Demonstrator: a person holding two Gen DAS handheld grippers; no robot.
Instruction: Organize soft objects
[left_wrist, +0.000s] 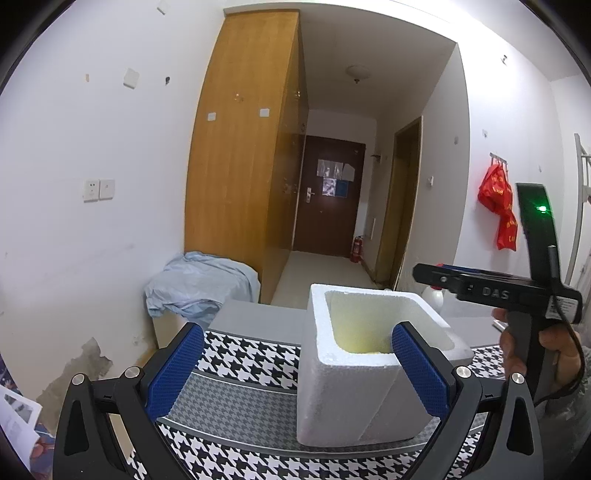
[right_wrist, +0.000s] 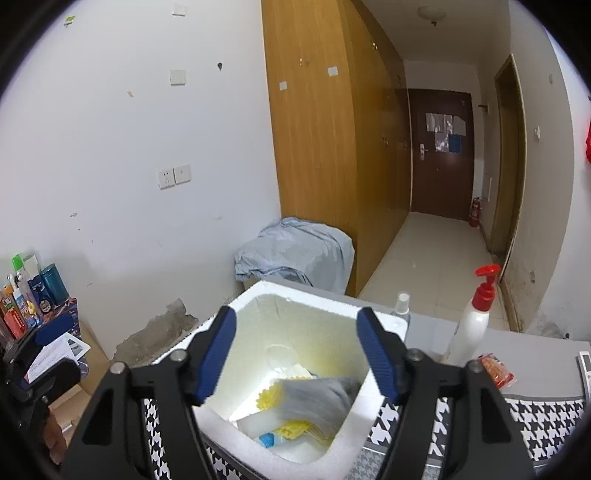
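Foam box (right_wrist: 295, 332) standing on houndstooth cloth (left_wrist: 240, 402), open top up. Inside: grey and yellow cloths (right_wrist: 314, 398), packets underneath. Right gripper (right_wrist: 295, 362) over the box mouth, fingers apart, nothing between. Left gripper (left_wrist: 295, 369) beside the box, fingers spread wide, nothing gripped, right pad (left_wrist: 417, 365) at the rim. White pump bottle (right_wrist: 474, 317) near, on grey table (right_wrist: 535, 350).

On the table (right_wrist: 535, 354) a foam box (right_wrist: 384, 325) stands at the centre, holding a folded cloth (right_wrist: 317, 398) over sponges (right_wrist: 271, 397), with a pump bottle (right_wrist: 474, 321) at its 2 o'clock and a draped sheet (right_wrist: 295, 251) beyond at 12.
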